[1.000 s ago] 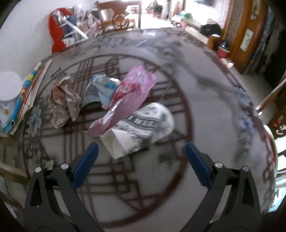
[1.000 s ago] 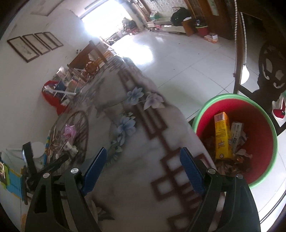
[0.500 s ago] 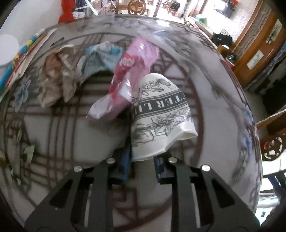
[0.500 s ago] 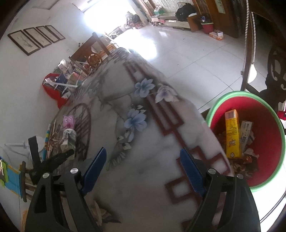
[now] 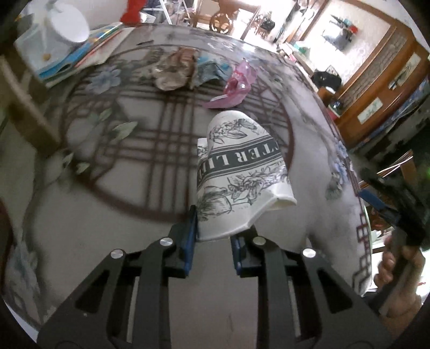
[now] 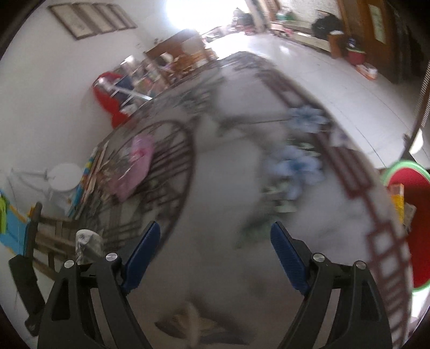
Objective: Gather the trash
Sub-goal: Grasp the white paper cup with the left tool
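My left gripper (image 5: pixel 213 236) is shut on a crushed white paper cup (image 5: pixel 236 166) with black floral print, held just above the patterned round table (image 5: pixel 107 193). Behind it on the table lie a pink wrapper (image 5: pixel 236 86), a blue-white wrapper (image 5: pixel 212 71) and a crumpled brown paper (image 5: pixel 174 69). In the right wrist view my right gripper (image 6: pixel 215 252) stands open over the table (image 6: pixel 228 188) with nothing between its fingers. The pink wrapper (image 6: pixel 137 163) lies far left there, and the held cup (image 6: pixel 87 247) shows at the lower left. The red bin with a green rim (image 6: pixel 414 220) sits at the right edge.
Books and a white round lid (image 5: pixel 70 25) sit at the table's far left. A wooden chair back (image 6: pixel 51 231) stands by the table. The bin holds a yellow carton (image 6: pixel 397 198) and other trash. A hand (image 5: pixel 400 271) holds the other gripper at the right.
The left gripper shut on the paper cup and carried it back off the pile toward the table's near side. The right gripper swung left, so the bin slid to the frame's right edge.
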Motion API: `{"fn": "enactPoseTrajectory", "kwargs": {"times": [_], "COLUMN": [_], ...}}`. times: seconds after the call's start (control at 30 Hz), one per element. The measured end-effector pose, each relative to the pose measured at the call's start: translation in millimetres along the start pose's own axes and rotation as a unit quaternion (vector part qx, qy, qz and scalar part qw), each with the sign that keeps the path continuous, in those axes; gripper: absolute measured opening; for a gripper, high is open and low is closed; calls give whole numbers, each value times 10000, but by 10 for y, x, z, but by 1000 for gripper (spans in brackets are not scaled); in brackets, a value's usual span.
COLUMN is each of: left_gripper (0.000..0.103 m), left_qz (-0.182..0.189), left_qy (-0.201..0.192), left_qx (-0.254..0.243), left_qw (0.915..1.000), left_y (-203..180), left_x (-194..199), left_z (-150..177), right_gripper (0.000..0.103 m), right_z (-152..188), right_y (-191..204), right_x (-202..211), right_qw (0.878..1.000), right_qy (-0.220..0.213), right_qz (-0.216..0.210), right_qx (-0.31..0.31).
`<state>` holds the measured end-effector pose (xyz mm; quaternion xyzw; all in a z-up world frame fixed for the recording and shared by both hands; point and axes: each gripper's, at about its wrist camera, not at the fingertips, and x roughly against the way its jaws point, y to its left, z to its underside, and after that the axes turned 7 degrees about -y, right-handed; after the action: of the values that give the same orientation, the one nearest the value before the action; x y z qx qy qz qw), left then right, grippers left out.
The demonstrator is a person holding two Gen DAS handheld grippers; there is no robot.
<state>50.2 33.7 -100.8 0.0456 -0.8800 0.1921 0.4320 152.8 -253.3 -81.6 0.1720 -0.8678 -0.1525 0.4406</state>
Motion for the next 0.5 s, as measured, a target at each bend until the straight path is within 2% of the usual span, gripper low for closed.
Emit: {"fn": "enactPoseTrajectory", "kwargs": {"times": [0.13, 0.23, 0.37, 0.5], "left_gripper": [22, 22, 22, 22], "left_qz": [352, 611, 1178, 1216], "left_qy": [-151, -161, -265, -535], "left_qx": [366, 623, 1146, 1170], "left_qw": [9986, 9961, 9860, 9842], "left_y": [125, 198, 307, 351], "left_x": [52, 40, 101, 277], "left_z": [11, -13, -79, -137], "right_gripper": [81, 81, 82, 86], "right_z": [84, 158, 145, 109], "right_y": [365, 482, 564, 727], "right_x": [-183, -234, -366, -685], "right_qw": [9986, 9965, 9957, 9964], "right_qy": [33, 38, 4, 46], "right_qz": [-102, -99, -22, 73], "right_qx": [511, 825, 927, 842]}}
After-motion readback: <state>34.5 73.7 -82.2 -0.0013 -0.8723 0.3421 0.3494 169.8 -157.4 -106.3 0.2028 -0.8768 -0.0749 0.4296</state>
